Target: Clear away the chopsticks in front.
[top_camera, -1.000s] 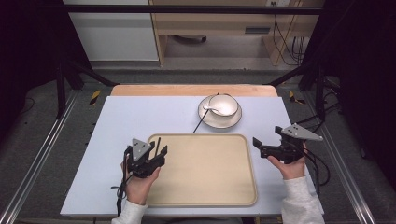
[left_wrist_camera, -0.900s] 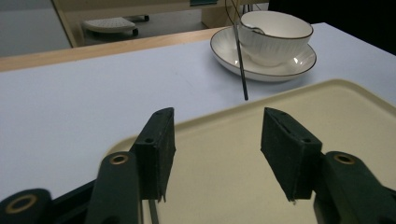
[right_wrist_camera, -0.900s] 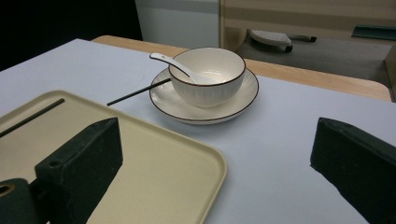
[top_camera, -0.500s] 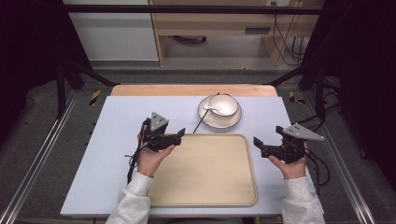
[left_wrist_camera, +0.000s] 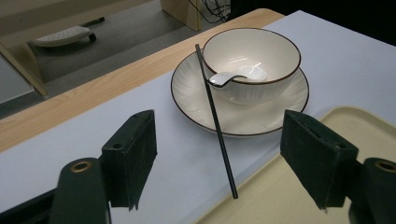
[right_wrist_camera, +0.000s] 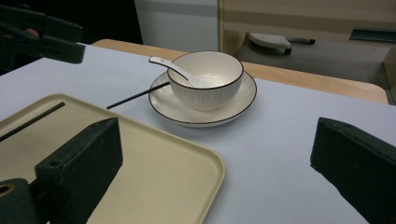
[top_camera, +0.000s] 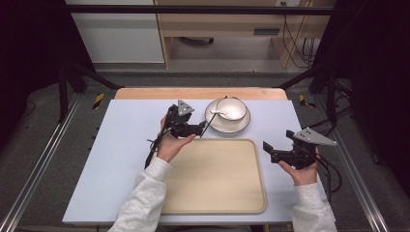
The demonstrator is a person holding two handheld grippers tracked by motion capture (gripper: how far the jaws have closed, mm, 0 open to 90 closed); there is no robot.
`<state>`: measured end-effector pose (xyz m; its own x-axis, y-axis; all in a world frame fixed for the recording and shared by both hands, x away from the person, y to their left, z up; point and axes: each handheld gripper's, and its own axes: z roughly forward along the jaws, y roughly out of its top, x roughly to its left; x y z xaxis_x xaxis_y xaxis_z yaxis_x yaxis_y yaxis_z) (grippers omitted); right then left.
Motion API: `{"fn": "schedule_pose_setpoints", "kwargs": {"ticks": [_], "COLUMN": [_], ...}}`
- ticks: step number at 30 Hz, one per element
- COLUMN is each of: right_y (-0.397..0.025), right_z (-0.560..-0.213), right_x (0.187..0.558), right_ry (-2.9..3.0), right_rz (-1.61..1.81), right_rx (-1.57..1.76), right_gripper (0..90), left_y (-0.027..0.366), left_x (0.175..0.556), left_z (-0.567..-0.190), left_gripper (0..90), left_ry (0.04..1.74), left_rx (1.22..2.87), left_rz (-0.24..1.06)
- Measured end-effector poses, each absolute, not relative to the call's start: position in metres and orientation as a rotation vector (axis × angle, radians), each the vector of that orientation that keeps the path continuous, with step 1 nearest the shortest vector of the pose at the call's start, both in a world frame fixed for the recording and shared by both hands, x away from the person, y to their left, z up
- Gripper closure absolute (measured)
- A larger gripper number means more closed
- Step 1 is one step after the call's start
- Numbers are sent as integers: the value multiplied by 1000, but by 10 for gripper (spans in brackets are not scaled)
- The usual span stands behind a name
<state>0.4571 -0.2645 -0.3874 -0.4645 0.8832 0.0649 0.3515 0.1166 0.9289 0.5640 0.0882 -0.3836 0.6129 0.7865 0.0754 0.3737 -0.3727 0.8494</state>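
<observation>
The tray [top_camera: 212, 193] lies bare, both the right gripper [top_camera: 267, 149] and left gripper [top_camera: 199, 128] gape wide holding nothing, and the chopstick [left_wrist_camera: 216, 122] beyond leans untouched on the plate [left_wrist_camera: 280, 112] under the bowl [left_wrist_camera: 252, 56] and spoon [left_wrist_camera: 222, 79], so everything seems left to do.

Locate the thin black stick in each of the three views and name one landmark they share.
High view: black stick slants just left of the saucer, beside the left tongs.
Left gripper view: stick runs centre frame, from the saucer down to the tray edge.
Right gripper view: stick left of the saucer.
Shared landmark: the white bowl.
</observation>
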Motion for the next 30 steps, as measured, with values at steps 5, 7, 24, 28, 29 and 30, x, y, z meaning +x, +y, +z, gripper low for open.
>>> {"fn": "schedule_pose_setpoints", "kwargs": {"ticks": [5,7,24,28,29,30], "right_y": [-263,-264,-267,-267,-266,-266], "right_z": [-388,-388,-386,-386,-386,-386], "right_x": [458,458,457,457,457,457], "right_ry": [1880,1880,1869,1872,1872,1874], "right_rz": [1337,1338,1350,1352,1351,1352], "right_rx": [1197,1198,1197,1195,1197,1196], "right_gripper": [27,27,32,33,33,33], "left_y": [75,69,37,34,34,35], "left_x": [577,582,623,631,634,635], "left_z": [-393,-398,-427,-437,-441,-443], "left_gripper": [274,278,450,525,537,557], "left_ry": [903,901,956,988,1006,1009], "left_rx": [2046,2076,2162,2156,2161,2171], "left_rz": [611,616,556,555,544,538]}}
